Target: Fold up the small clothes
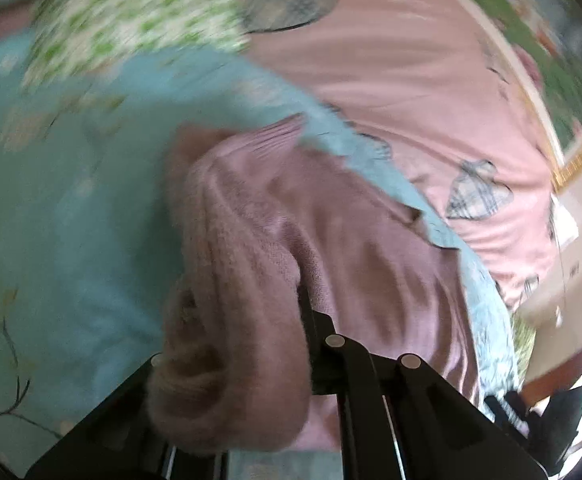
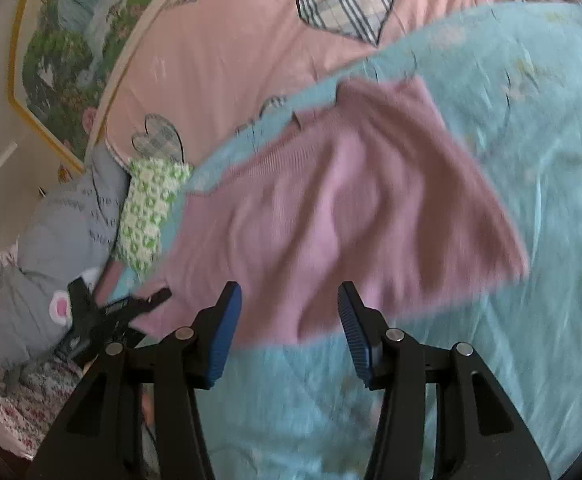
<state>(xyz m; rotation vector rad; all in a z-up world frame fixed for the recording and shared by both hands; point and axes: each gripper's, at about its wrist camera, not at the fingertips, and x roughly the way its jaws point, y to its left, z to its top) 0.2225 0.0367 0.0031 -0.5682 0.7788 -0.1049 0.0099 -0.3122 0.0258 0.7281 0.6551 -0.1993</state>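
On the bed: a pink knit sweater (image 2: pixel 343 216) lies spread over a light blue quilt (image 2: pixel 523 160), with a pink sheet printed with plaid hearts (image 2: pixel 251 28) beyond it.
Left claw: my left gripper (image 1: pixel 251 360) is clenched on a bunched, fuzzy fold of the sweater (image 1: pixel 231 320), which fills the space between its black fingers and bulges out over them.
Right claw: my right gripper (image 2: pixel 289 332) stands released, its blue ribbed pads (image 2: pixel 223 340) well apart, hovering over the near hem of the sweater and gripping nothing.
Across from me: from the right wrist I see the left gripper (image 2: pixel 103 320) at the sweater's left edge.
Beside it: a green-and-white patterned cloth (image 2: pixel 147 216), then grey cushions (image 2: pixel 67 220).
Focus: both views are blurred.
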